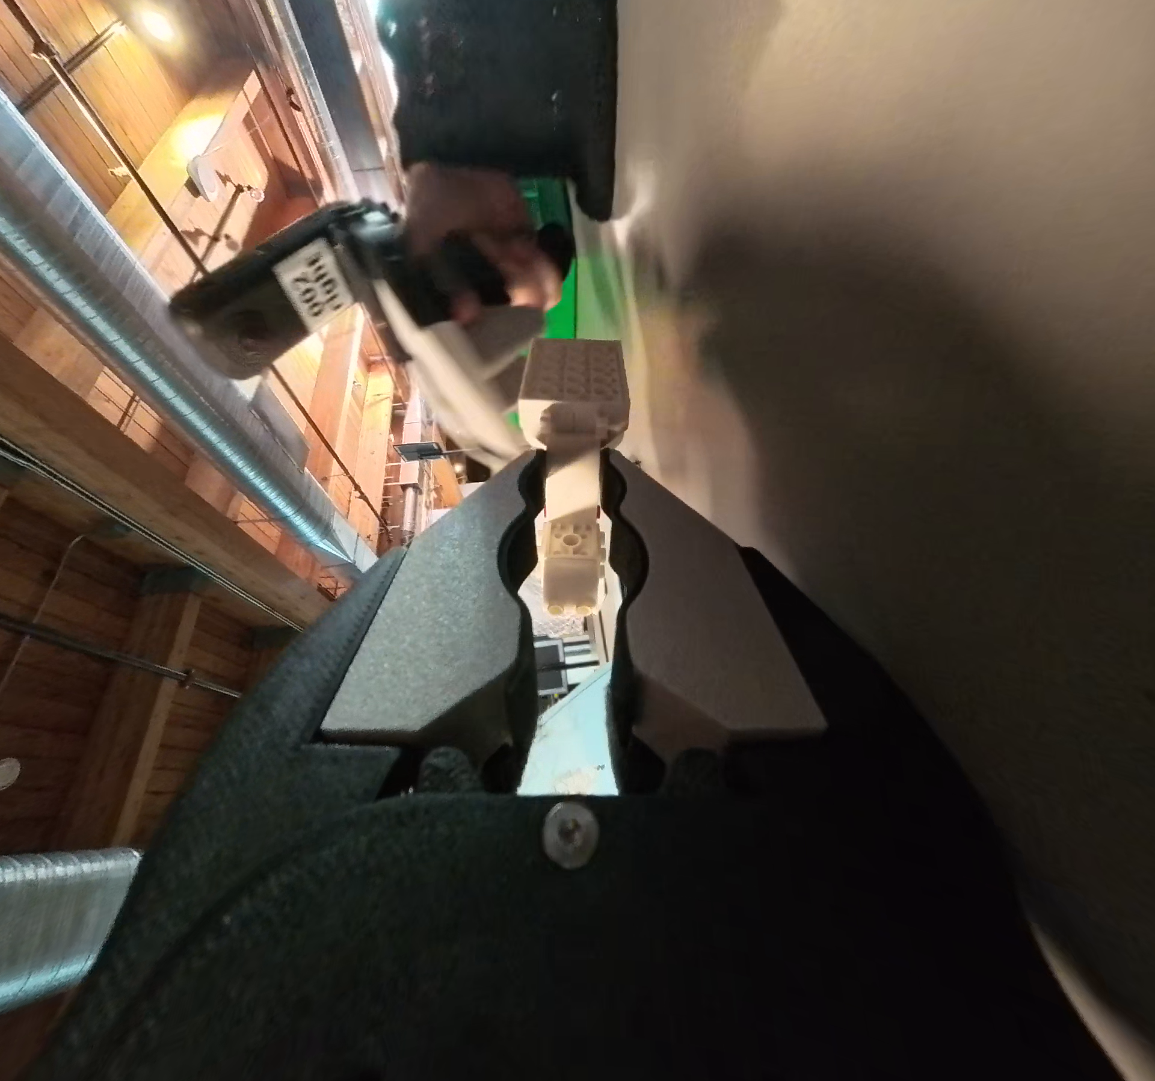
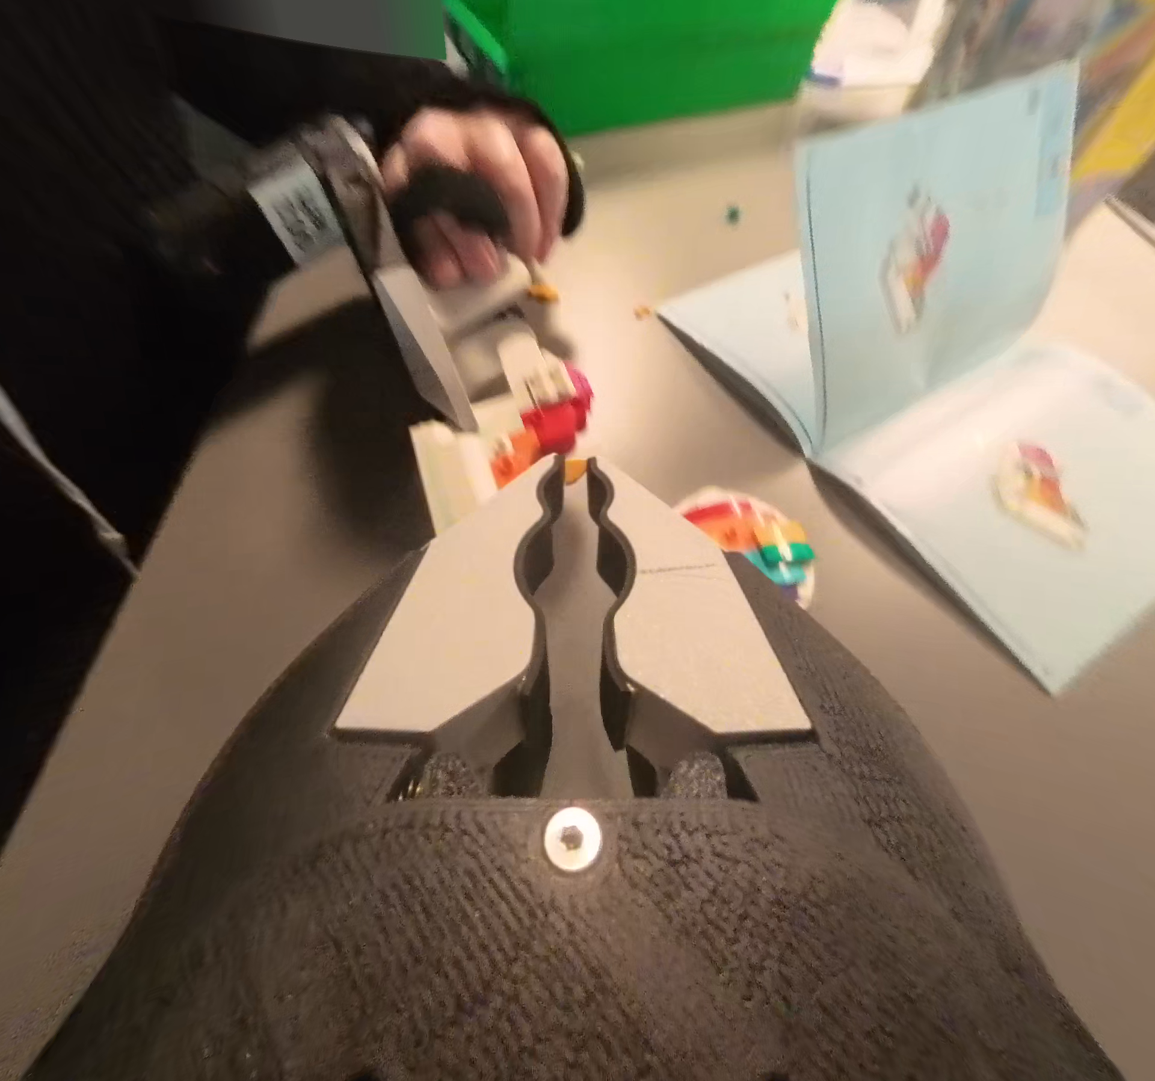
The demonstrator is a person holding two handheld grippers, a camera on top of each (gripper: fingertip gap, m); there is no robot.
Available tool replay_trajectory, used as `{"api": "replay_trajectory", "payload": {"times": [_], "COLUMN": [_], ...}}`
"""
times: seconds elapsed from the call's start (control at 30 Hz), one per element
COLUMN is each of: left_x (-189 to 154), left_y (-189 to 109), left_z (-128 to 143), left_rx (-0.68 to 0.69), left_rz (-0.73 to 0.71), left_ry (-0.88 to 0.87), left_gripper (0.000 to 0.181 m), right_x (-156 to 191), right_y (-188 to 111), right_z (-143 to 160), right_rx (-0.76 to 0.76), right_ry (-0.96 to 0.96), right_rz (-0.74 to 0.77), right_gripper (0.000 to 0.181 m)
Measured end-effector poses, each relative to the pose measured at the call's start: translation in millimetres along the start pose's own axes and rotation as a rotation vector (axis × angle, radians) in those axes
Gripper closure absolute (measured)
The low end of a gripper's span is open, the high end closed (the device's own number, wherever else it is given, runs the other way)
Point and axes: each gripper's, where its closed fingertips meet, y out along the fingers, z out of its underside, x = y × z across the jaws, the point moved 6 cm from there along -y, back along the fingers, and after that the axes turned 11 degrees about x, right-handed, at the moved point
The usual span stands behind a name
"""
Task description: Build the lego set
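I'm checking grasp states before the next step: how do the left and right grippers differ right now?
The left gripper is clamped on a white lego assembly; the right gripper holds nothing clear, only a small orange bit showing at its tips. The left one's view is rolled sideways, with the table running vertically, while the right one looks level down at the grey table. Both share grey wavy-edged fingers on black textured bodies.

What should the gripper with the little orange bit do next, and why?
Probably ease the right gripper forward a little, bringing the small orange piece it seems to pinch onto the lego build. The left gripper is shut on that build and holds it just beyond the right gripper's tips. Blur hides which stud to aim for.
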Motion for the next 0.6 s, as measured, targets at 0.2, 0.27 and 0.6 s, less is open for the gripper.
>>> {"api": "replay_trajectory", "payload": {"times": [0.2,0.27,0.6], "left_x": [1,2,1], "left_y": [-1,-2,-2], "left_z": [-1,-1,0], "left_rx": [-0.013,-0.016,-0.014], "left_rz": [-0.017,-0.027,-0.037], "left_ry": [0.011,0.012,0.019], "left_gripper": [0.165,0.165,0.165], "right_x": [7,8,9], "right_y": [23,30,30], "right_z": [-21,-22,-21], "right_rx": [0.097,0.113,0.117], "right_ry": [-0.164,-0.188,-0.214], "right_rz": [-0.1,-0.126,-0.126], "right_gripper": [0.176,0.176,0.176]}}
